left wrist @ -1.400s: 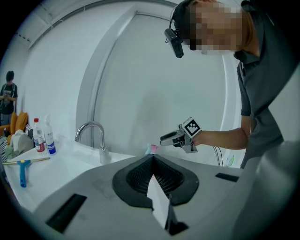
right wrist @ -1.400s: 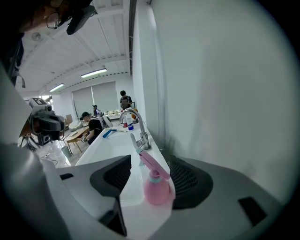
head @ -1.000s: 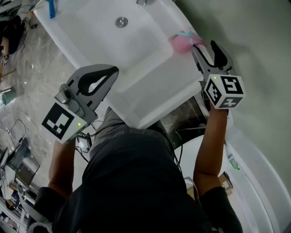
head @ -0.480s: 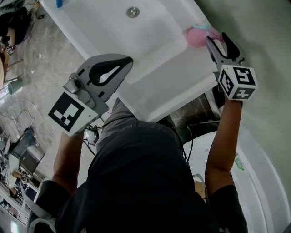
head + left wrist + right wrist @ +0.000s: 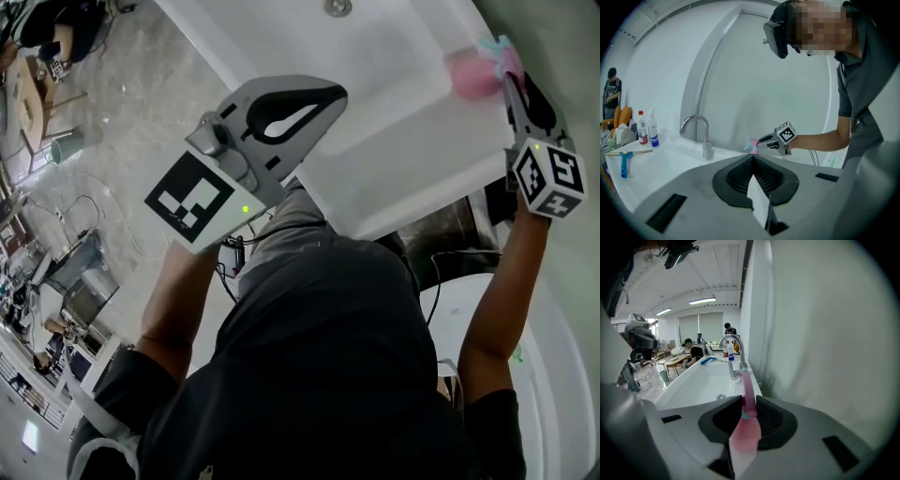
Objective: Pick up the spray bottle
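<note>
Two grippers are working over the white sink (image 5: pixel 394 56). The left gripper (image 5: pixel 339 92) is hovering above the sink's front edge, its jaws pressed together with nothing between them. The pink spray bottle (image 5: pixel 469 73) is sitting at the sink's right rim, beside the wall. The right gripper (image 5: pixel 744 401), whose jaws have just been closing, is clamping it.

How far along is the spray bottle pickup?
Done: the right gripper has reached the pink spray bottle at the back edge of the sink. In hand: its jaws have just been closing and now pinch the bottle near its neck. To do: the lift; the bottle looks to be resting on the rim. The left gripper is shut and empty.
</note>
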`<action>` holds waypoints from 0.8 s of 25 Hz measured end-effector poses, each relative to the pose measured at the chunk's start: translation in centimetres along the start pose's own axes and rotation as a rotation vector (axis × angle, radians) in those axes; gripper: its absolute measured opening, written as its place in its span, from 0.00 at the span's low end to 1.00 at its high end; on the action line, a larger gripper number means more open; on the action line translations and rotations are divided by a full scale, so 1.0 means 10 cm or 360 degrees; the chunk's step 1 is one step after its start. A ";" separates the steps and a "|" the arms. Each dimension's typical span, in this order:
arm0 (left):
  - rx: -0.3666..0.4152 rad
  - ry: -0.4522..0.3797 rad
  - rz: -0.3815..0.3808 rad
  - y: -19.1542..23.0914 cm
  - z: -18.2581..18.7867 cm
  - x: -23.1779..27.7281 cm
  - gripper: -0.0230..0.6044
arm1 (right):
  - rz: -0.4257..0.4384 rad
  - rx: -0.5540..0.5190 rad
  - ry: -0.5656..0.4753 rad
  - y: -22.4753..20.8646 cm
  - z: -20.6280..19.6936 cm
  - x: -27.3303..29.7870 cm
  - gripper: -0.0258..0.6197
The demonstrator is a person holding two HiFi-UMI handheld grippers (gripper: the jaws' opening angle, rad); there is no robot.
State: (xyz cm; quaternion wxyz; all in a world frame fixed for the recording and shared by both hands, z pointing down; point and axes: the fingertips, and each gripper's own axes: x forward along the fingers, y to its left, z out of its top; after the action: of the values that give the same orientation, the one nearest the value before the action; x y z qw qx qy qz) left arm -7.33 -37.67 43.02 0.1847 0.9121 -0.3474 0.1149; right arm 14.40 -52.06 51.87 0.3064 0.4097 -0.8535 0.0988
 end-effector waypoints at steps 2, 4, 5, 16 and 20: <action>0.0000 0.0004 0.0003 0.02 0.00 -0.03 0.04 | -0.0021 0.0035 -0.0002 -0.01 0.03 -0.03 0.16; 0.0005 -0.0006 0.0002 0.05 0.00 -0.05 0.04 | -0.0035 0.0057 0.0004 -0.02 0.03 -0.02 0.16; 0.0009 -0.0012 0.0001 0.05 0.01 -0.06 0.04 | -0.0036 0.0066 0.0005 -0.02 0.03 -0.03 0.15; 0.0072 -0.0042 0.0000 0.07 0.11 -0.32 0.04 | -0.0087 0.0077 -0.0068 0.08 0.28 -0.33 0.15; 0.0114 -0.0083 -0.0019 -0.04 0.20 -0.42 0.04 | -0.0137 0.0077 -0.0129 0.12 0.44 -0.67 0.15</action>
State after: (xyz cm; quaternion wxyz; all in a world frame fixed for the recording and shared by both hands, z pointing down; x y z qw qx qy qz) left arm -9.97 -35.77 39.68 0.1434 0.9230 -0.3422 0.1023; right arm 14.77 -48.86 44.37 0.2656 0.4569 -0.8442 0.0894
